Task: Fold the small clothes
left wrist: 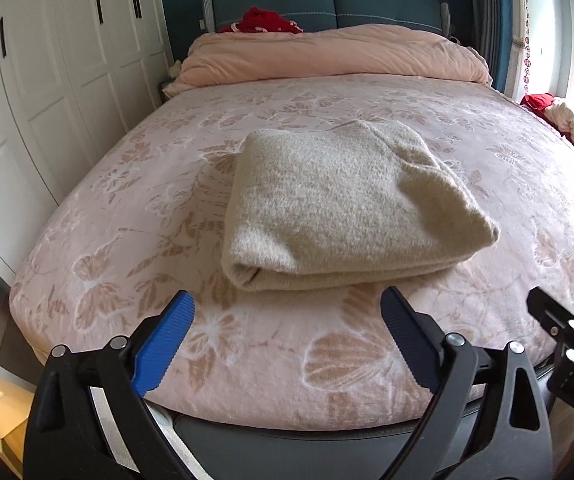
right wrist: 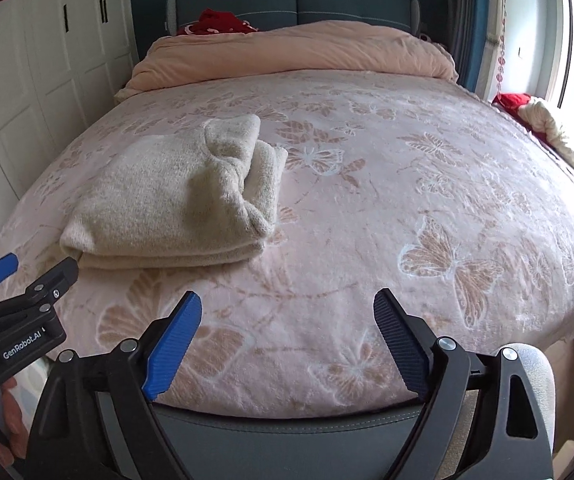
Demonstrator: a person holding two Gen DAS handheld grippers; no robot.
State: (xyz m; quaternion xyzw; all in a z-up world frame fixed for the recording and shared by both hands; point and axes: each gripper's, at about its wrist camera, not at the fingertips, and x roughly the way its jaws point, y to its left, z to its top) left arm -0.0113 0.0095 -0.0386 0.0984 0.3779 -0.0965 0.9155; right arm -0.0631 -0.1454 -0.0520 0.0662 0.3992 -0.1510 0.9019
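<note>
A cream woolly garment (left wrist: 347, 208) lies folded into a thick rectangle on the pink butterfly-patterned bed cover (left wrist: 127, 240). My left gripper (left wrist: 287, 300) hangs just short of its near edge, open, with nothing between the blue pads. In the right wrist view the same folded garment (right wrist: 175, 200) sits to the left of centre. My right gripper (right wrist: 287, 300) stands open over bare cover to the right of the garment, holding nothing. Each view shows part of the other gripper at its side edge.
A rolled pink duvet (left wrist: 327, 56) lies across the head of the bed, with red cloth (left wrist: 263, 22) behind it. White wardrobe doors (left wrist: 47, 80) line the left side. More red and cream cloth (right wrist: 535, 116) is heaped by the window on the right.
</note>
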